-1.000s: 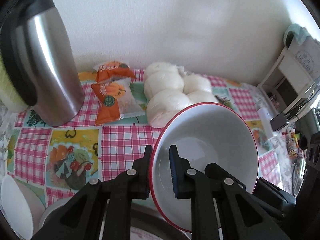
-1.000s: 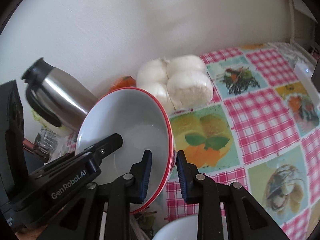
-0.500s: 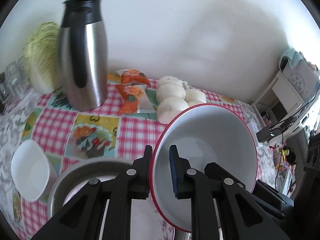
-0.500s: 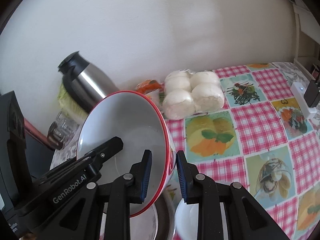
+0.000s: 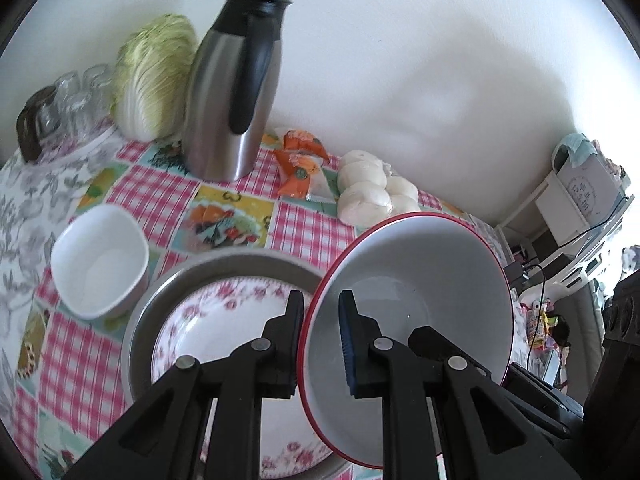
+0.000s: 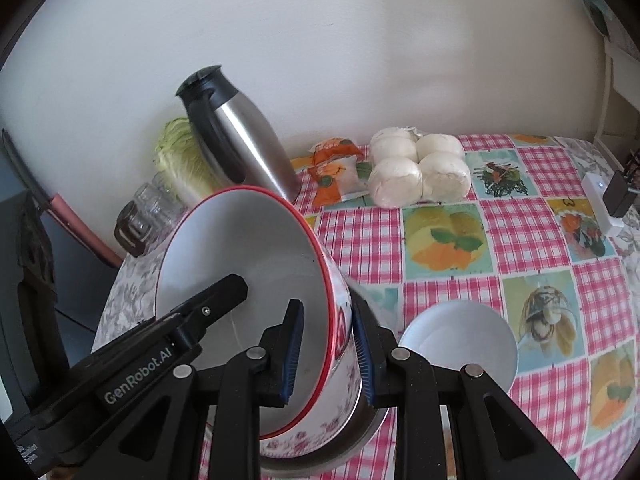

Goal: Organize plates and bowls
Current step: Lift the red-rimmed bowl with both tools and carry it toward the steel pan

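Two pairs of black tongs grip one red-rimmed bowl [image 5: 416, 292] from opposite sides, holding it tilted above the counter [image 6: 532, 220]. The left tongs [image 5: 320, 344] are pinched nearly closed on the thin rim, one finger outside, the blue-padded one inside. The right tongs [image 6: 326, 354] stand slightly wider, clamped on the opposite wall, where red flowers mark the bowl's white outside. Below it sits a round metal basin [image 5: 224, 268] holding a plate [image 5: 208, 332] with pink flowers. One squarish white bowl [image 5: 100, 260] rests just beside the basin, and a second, round white bowl [image 6: 460, 340] shows in the right view. Further back stand one brushed-steel jug [image 5: 232, 96] with a black handle, one leafy cabbage [image 5: 152, 76], two orange packets [image 5: 300, 160], a bag of smooth white buns [image 6: 416, 172] and several clear glasses [image 5: 72, 100]. The checked cloth is pink and white.
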Demonstrator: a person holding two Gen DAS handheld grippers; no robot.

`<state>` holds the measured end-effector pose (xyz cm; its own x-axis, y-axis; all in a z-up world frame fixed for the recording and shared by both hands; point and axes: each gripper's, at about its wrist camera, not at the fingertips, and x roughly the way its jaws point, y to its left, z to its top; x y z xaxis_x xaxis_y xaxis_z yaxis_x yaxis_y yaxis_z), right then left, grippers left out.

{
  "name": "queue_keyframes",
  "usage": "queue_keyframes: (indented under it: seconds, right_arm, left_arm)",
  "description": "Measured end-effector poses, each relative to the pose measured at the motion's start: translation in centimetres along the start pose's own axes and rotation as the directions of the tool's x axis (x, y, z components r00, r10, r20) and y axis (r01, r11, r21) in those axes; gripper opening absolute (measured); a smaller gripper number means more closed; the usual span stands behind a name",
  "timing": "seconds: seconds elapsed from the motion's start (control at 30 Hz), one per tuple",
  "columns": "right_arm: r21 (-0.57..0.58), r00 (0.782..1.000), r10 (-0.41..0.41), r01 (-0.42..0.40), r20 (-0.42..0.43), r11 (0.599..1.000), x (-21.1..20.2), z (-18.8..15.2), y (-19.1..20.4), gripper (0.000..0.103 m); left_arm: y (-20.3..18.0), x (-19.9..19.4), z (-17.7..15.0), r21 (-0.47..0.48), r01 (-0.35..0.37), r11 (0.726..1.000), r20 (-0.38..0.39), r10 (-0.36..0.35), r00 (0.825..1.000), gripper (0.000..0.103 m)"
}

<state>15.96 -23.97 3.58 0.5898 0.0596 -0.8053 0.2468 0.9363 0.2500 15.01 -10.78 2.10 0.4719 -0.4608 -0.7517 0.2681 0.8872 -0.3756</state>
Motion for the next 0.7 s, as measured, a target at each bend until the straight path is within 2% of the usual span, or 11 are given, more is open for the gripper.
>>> queue_keyframes:
  seconds: [0.4,0.7]
  right_arm:
    - [-0.056,0.996,-0.031,0.026,-0.089,0.998,1.7,-4.0,1.9,0.028]
    - [-0.076,0.992,-0.040,0.031,-0.120,0.997,2.6,-4.5,2.5,0.027]
  left_arm:
    - [3.3,0.2,-3.9,-0.079,-0.022,0.997,-0.045,0.018,0.999,0.017]
    - [5.2,0.8,-4.7,-0.147,0.010,0.989,-0.069,-0.020,0.997,0.017]
